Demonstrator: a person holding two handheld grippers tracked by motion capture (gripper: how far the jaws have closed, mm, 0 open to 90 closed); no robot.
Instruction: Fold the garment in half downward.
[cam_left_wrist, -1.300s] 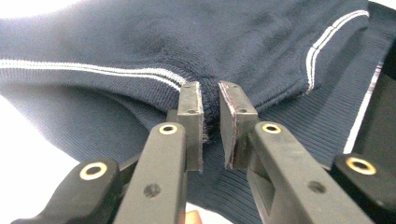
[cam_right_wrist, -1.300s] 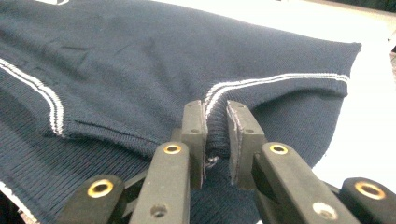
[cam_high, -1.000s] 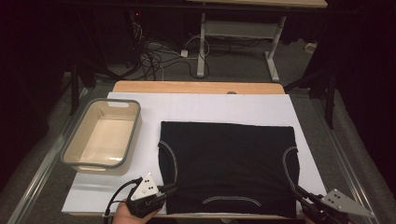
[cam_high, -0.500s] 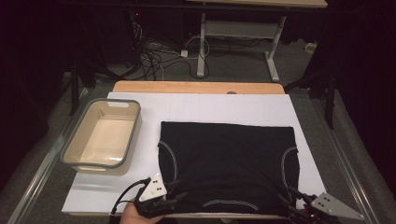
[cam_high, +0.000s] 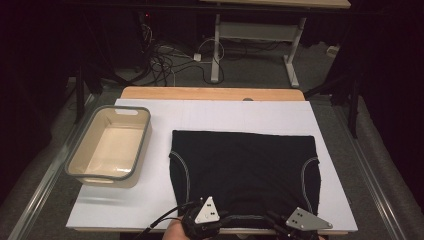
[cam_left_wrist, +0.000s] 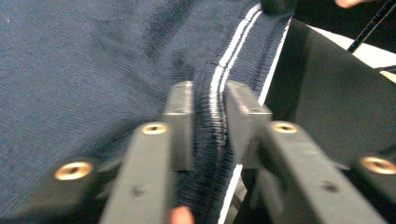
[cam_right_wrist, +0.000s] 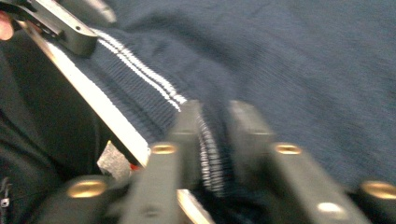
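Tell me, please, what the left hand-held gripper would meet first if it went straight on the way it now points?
Nothing lies ahead of it to meet: the left hand-held gripper is already clamped on the striped hem of the dark shirt. Going straight on would likely just push more of that shirt up the table.

From above our side of the table (cam_high: 150, 210) we look forward and down, taking in its whole top and the floor beyond; each gripper view rides low along its own jaws, pressed close against the dark garment's (cam_high: 245, 165) ribbed hem (cam_left_wrist: 219, 93); all three share that near hem (cam_right_wrist: 140, 65).
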